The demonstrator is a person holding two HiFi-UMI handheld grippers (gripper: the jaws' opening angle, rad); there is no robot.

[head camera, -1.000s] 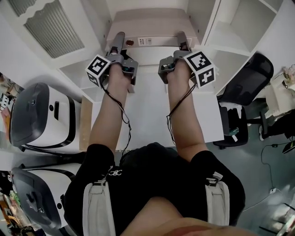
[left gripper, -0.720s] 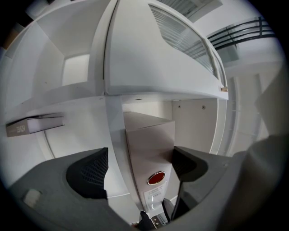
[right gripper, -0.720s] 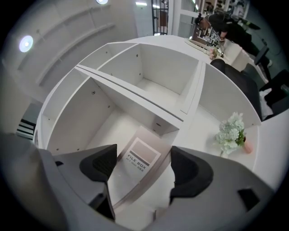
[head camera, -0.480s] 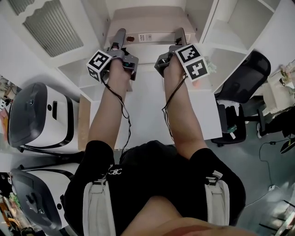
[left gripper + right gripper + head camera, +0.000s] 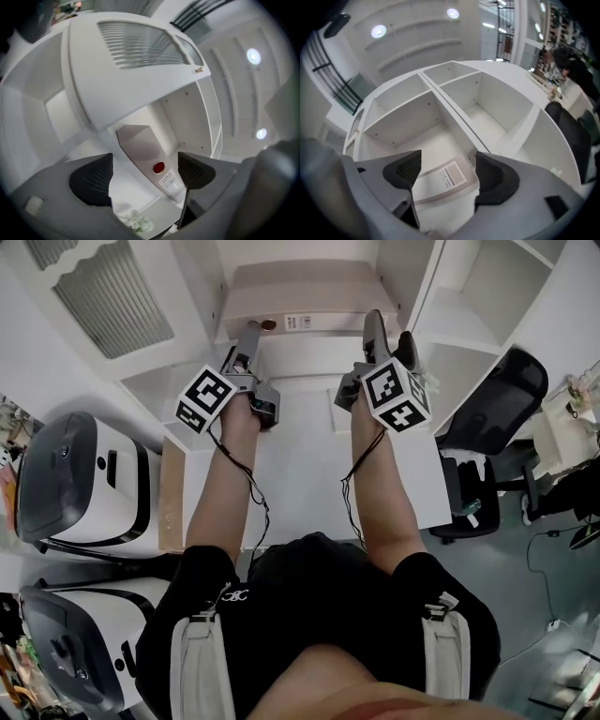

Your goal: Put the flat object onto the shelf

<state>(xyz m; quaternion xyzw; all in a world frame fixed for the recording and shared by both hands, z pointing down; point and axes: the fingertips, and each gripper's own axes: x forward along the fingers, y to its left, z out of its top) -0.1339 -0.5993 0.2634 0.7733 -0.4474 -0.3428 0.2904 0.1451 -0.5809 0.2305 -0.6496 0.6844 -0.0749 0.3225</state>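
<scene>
The flat object is a pale grey file box (image 5: 300, 296) with a red dot and a white label on its near edge. It lies flat in a compartment of the white shelf (image 5: 309, 345). My left gripper (image 5: 249, 334) is open just short of the box's near left corner. In the left gripper view the box (image 5: 143, 145) shows beyond the parted pads, untouched. My right gripper (image 5: 386, 334) is open by the near right corner. In the right gripper view the labelled box (image 5: 450, 176) lies past the pads, and nothing is between them.
The white shelf unit has further compartments left and right (image 5: 492, 112). A white desk top (image 5: 300, 456) lies under my arms. A black office chair (image 5: 492, 404) stands to the right, two white-and-black machines (image 5: 75, 479) to the left. A small pale plant (image 5: 138, 222) sits below the left gripper.
Both grippers were at the box's front edge and have drawn back a little. The right gripper's jaws have widened and come off the box, which stays on the shelf.
</scene>
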